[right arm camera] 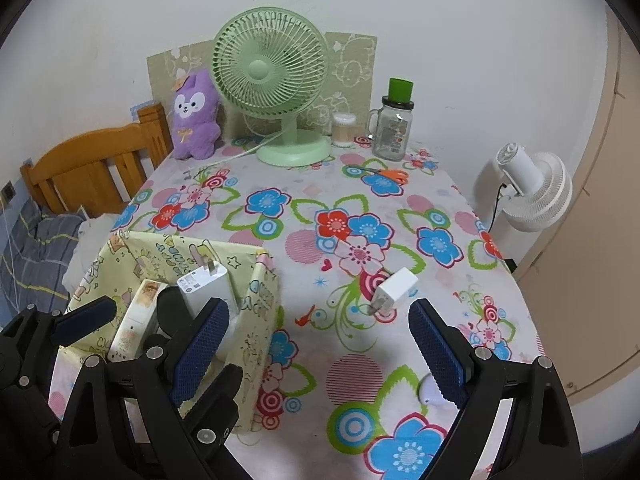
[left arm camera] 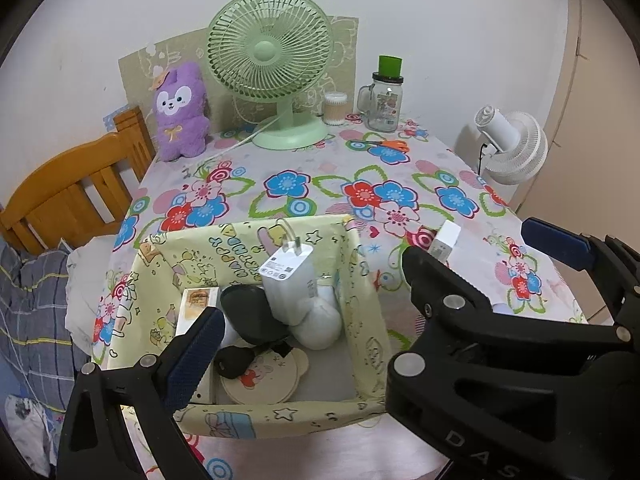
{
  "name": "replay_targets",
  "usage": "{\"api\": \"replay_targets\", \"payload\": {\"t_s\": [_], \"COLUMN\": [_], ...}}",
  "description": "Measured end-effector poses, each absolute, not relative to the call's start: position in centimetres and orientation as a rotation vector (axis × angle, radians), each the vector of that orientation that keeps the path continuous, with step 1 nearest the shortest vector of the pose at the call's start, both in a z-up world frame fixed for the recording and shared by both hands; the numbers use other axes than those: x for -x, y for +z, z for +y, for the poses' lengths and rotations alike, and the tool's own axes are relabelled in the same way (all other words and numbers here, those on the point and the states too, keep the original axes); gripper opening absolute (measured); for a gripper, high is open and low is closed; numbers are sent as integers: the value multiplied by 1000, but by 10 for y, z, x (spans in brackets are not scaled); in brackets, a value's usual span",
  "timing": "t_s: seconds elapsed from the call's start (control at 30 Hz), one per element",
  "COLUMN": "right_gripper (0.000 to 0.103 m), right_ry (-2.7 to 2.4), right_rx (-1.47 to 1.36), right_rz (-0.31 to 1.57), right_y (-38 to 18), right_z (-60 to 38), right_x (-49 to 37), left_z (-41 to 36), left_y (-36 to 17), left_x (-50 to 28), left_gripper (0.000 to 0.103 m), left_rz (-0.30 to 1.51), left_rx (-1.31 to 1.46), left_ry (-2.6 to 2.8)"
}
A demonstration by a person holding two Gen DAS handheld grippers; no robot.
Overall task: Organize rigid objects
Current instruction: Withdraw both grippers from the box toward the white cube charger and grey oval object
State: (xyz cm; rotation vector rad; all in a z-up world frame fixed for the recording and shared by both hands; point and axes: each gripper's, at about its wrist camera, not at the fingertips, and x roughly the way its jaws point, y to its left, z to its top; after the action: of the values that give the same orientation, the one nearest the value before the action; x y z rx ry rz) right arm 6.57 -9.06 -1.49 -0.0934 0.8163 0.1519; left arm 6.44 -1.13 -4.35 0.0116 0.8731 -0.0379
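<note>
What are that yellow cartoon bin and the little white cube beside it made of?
The yellow bin looks like coated fabric or thin printed sheet: its walls sag and crease, with a faint sheen. The white cube seems hard, smooth plastic, with crisp edges and metal prongs, so probably a charger plug.

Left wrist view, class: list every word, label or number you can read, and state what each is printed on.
"DAS": white letters on the black right gripper body, cut off at the edge.
Upside-down coloured lettering on the yellow cartoon-print fabric box: unreadable.
Print on the white charger: too small.
Glass jar label: too blurred.
</note>
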Motion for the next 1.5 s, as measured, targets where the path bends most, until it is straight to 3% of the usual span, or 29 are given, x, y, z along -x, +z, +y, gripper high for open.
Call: {"api": "replay_targets", "payload": {"t_s": [1.5], "right_gripper": [93], "right_ry": [70], "right_rx": [1], "right_rz": [808], "right_y": [-16], "right_z": [-190], "right_x": [-56], "left_z": [-104], "left_y": [-41], "left_x": [-66], "left_gripper": [99], "left_rz": [852], "left_rx": [-61], "left_ry": [-127]}}
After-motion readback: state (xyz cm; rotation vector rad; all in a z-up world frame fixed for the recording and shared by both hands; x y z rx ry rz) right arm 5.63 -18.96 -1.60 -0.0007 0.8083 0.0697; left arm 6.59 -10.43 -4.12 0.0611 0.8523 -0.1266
